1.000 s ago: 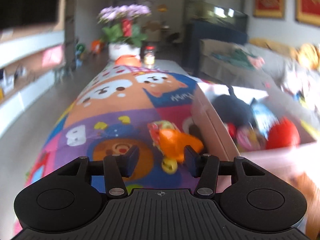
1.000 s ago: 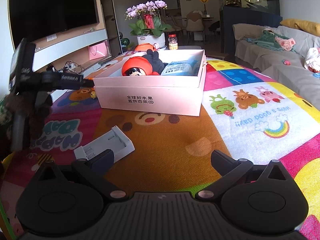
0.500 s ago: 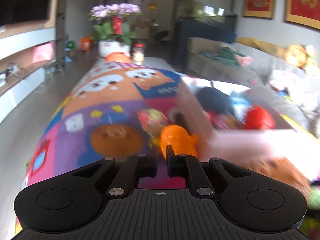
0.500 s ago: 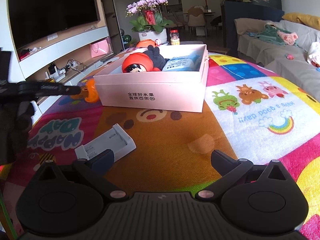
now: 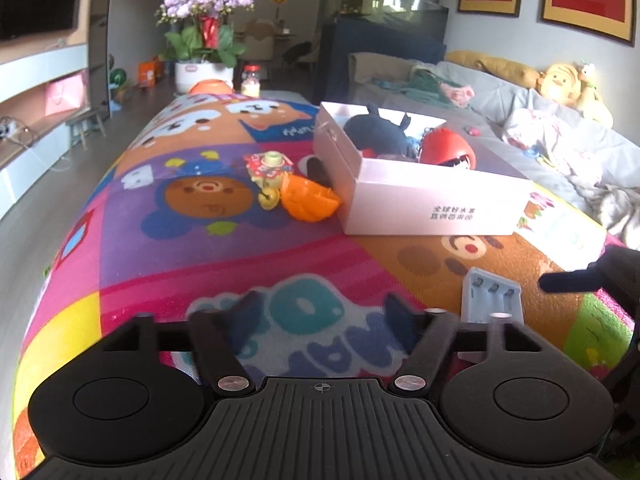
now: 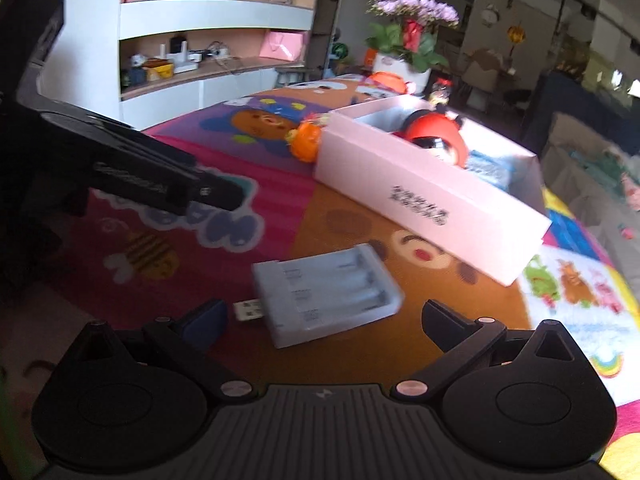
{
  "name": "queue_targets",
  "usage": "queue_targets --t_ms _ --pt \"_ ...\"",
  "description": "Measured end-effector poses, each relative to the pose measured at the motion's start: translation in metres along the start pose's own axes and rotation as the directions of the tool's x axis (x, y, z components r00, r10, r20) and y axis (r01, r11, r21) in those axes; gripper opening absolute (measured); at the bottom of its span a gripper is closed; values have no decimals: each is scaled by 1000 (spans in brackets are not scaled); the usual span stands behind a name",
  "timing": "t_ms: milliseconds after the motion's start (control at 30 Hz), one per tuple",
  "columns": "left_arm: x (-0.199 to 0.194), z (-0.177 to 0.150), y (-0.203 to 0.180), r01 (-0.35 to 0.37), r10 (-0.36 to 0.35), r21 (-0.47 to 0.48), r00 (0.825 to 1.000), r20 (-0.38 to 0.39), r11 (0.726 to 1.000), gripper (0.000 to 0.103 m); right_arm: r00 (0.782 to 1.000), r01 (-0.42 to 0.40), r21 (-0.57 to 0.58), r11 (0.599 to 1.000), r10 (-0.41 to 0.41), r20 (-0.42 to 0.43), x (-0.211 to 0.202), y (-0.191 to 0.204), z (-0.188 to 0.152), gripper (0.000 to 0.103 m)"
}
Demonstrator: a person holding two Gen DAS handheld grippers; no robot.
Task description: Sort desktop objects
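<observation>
A white cardboard box [image 5: 436, 200] sits open on the cartoon-printed play mat [image 5: 192, 248], right of centre in the left wrist view. Inside it lie a dark plush toy [image 5: 376, 132] at the back and a red round doll head [image 5: 448, 150] toward the front right; in the right wrist view a blue packet [image 6: 490, 166] shows in the box's far end beyond the doll head. Outside the box, just beside its left wall, an orange toy [image 5: 310, 200] lies on the mat, touching a small yellow-and-red toy [image 5: 268, 170] on its upper left. The left gripper [image 5: 320, 312], at the bottom of its frame, has just been opening and its jaws stand apart with nothing between them, only mat beneath. A white battery charger [image 6: 328, 288] lies flat on the mat in the lower centre of the right wrist view, its plug [image 6: 248, 310] pointing left. The right gripper [image 6: 324, 320] is spread wide, with the charger lying in the gap between its fingers and neither pad pressing on it. A pot of purple flowers [image 5: 204, 40] stands beyond the mat's far end.
</observation>
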State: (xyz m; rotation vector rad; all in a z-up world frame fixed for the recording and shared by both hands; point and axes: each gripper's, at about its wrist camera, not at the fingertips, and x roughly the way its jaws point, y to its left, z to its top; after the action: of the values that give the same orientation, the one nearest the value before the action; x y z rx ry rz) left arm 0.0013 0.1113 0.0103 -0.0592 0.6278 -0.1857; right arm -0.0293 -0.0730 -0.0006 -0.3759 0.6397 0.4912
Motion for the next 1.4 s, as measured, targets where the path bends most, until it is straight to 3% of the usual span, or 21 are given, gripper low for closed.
queue_targets --t_ms 133,200,367,467,600,700,867,967,1067,1133,1233,1400 --pt "1 2 -2 0 -1 19 1000 10 1000 88 986 167 62 984 -165 -34 3 -29 -6 103" --pt "3 8 -3 -11 9 37 999 32 999 90 975 218 139 966 -211 -66 2 -50 -10 103" --pt "24 31 -7 -87 72 135 991 110 987 91 986 162 333 929 -135 -102 -1 -78 -28 103" --pt "44 49 2 -140 129 90 985 115 986 91 986 161 337 928 -140 -87 -4 -77 -31 103" --pt "62 60 5 -127 112 117 985 130 985 91 988 148 330 932 -127 -84 0 -78 -28 103" --pt "74 61 7 -209 192 166 975 112 964 90 989 142 342 929 -119 -87 0 -80 -28 103" --pt "74 62 27 -314 304 113 948 98 943 89 990 132 362 923 -106 -91 2 -83 -28 103" --pt "64 60 29 -239 224 134 967 119 962 91 990 133 359 924 -107 -91 3 -82 -29 103" --pt "55 55 16 -121 92 248 988 125 961 92 990 133 358 924 -107 -91 3 -82 -29 103" --pt "55 50 2 -94 57 336 991 118 937 92 990 134 358 924 -108 -91 3 -82 -29 103" --pt "66 43 -16 -102 64 439 993 100 893 88 990 134 359 924 -108 -91 3 -82 -29 103" --pt "85 42 -28 -102 78 523 995 68 846 83 990 133 360 923 -107 -91 3 -82 -29 103"
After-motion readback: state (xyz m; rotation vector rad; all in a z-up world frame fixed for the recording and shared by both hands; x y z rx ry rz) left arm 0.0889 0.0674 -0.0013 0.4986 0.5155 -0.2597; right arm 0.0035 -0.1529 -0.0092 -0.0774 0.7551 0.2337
